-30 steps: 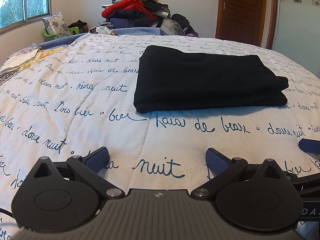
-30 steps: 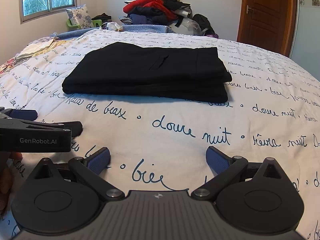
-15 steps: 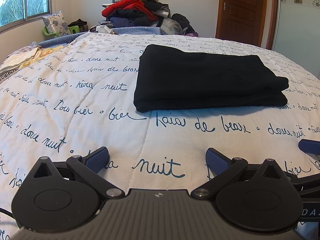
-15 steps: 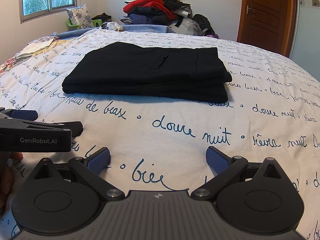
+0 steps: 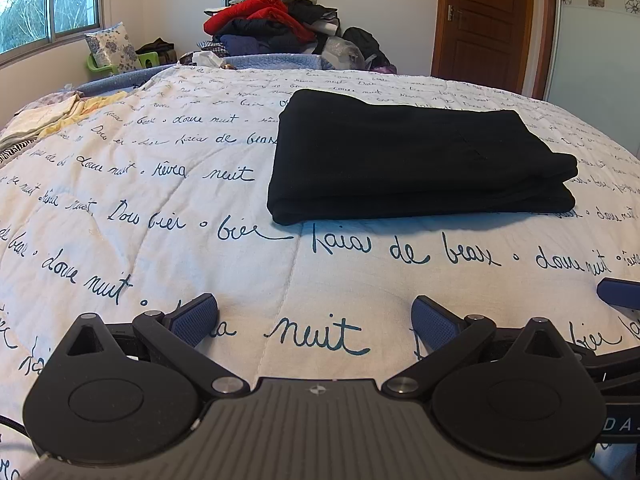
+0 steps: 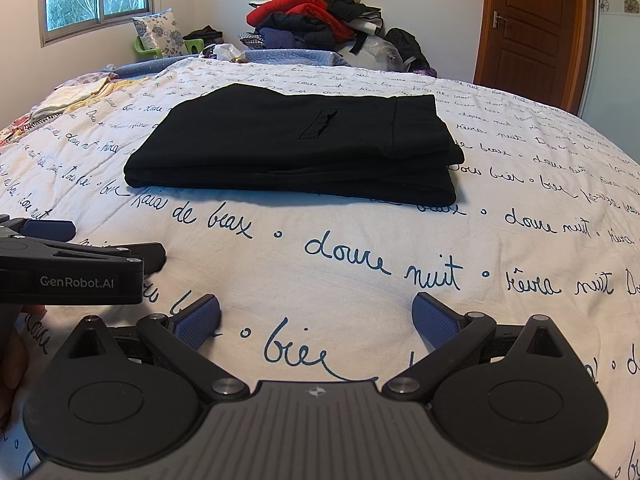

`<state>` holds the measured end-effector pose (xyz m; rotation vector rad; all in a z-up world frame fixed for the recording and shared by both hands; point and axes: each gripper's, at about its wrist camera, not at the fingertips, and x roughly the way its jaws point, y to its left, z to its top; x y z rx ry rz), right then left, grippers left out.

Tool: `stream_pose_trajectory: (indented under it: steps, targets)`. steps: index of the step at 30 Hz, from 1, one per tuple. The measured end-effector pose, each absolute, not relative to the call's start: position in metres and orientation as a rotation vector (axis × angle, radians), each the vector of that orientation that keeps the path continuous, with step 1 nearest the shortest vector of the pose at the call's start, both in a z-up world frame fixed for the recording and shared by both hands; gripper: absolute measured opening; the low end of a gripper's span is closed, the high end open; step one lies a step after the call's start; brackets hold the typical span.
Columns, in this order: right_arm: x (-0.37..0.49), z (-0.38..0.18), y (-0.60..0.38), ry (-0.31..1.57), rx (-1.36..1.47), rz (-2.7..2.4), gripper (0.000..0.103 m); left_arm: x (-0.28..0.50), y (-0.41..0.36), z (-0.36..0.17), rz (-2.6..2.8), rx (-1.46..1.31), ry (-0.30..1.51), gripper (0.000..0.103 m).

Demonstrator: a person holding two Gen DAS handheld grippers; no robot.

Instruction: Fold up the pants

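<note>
The black pants (image 5: 412,160) lie folded in a flat rectangular stack on the white bedspread, also in the right wrist view (image 6: 296,148), where a pocket slit shows on top. My left gripper (image 5: 316,318) is open and empty, low over the bedspread, well short of the pants. My right gripper (image 6: 316,316) is open and empty, also short of the pants. The left gripper's body shows at the left edge of the right wrist view (image 6: 72,268). A blue fingertip (image 5: 618,292) of the right gripper shows at the right edge of the left wrist view.
The bed is covered by a white quilt (image 5: 160,216) with dark script. A pile of clothes (image 5: 276,16) rises behind the far edge. Loose pale cloths (image 5: 56,116) lie at the left edge. A wooden door (image 5: 488,20) stands at the back right.
</note>
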<state>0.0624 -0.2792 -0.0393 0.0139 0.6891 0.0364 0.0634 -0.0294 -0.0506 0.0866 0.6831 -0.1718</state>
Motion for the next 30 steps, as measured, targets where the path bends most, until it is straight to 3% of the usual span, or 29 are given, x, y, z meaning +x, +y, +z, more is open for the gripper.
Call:
stream_pose_trajectory:
  steps: [30]
  targets:
    - [0.0612,-0.0391,-0.2766,0.681,0.007,0.036,0.103,0.0608,-0.0299,-0.0507,-0.163,0.086,0.683,0.103]
